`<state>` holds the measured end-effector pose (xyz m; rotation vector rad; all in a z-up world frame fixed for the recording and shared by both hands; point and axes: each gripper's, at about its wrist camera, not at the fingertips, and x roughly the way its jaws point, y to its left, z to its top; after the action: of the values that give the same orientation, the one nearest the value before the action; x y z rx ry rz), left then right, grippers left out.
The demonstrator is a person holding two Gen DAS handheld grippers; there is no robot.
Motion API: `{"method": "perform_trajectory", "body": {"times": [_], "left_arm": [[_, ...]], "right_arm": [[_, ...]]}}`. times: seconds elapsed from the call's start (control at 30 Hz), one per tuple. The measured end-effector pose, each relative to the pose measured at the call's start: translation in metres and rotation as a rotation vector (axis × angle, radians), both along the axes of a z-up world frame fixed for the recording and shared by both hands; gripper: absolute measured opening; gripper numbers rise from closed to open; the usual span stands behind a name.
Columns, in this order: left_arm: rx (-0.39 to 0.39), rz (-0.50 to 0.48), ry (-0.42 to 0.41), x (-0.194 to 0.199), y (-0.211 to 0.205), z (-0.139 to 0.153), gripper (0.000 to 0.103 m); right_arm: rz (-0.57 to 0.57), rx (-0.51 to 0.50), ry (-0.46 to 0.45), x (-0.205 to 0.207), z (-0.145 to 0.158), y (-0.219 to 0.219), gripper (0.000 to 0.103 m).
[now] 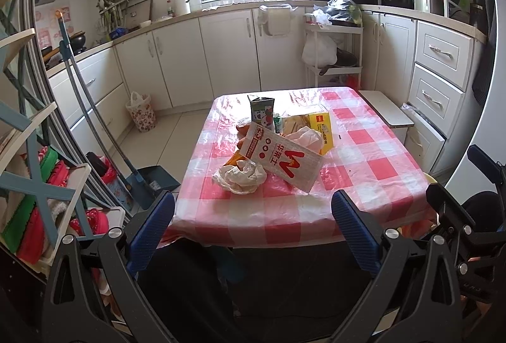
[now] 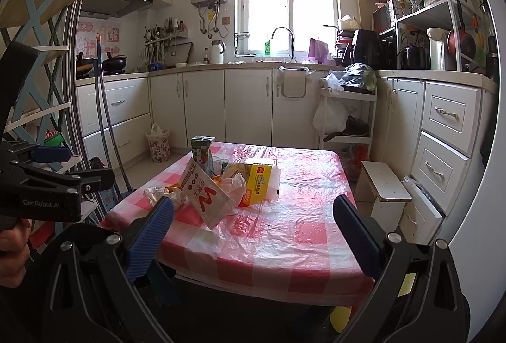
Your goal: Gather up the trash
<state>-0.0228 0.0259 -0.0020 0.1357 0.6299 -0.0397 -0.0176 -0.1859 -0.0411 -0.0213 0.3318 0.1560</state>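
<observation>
A heap of trash lies on the table with the pink checked cloth (image 1: 373, 159) (image 2: 284, 232). It holds a white paper bag with a red W (image 1: 281, 158) (image 2: 205, 194), a crumpled white plastic bag (image 1: 240, 177) (image 2: 156, 192), a yellow box (image 1: 322, 128) (image 2: 257, 181) and an upright grey-green carton (image 1: 262, 110) (image 2: 202, 150). My left gripper (image 1: 253, 210) is open in front of the table's near edge, short of the crumpled bag. My right gripper (image 2: 253, 216) is open too, above the near edge, empty. The left gripper's body (image 2: 47, 185) shows at the left.
A flowered waste basket (image 1: 142, 113) (image 2: 158, 143) lined with a white bag stands on the floor by the left cabinets. A broom and blue dustpan (image 1: 151, 181) lean at the left. A white stool (image 2: 384, 185) and a white cart (image 1: 335, 58) stand to the right of the table.
</observation>
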Motion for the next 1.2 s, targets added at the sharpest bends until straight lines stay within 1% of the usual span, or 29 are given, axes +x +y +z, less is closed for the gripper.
{"method": "perform_trajectory", "body": {"times": [1.2], "left_arm": [[-0.001,0.002,-0.002,0.0032,-0.0032,0.0004,0.096]], "right_arm": [[0.009,0.012,-0.01,-0.0015,0.0011,-0.0007,0.097]]}}
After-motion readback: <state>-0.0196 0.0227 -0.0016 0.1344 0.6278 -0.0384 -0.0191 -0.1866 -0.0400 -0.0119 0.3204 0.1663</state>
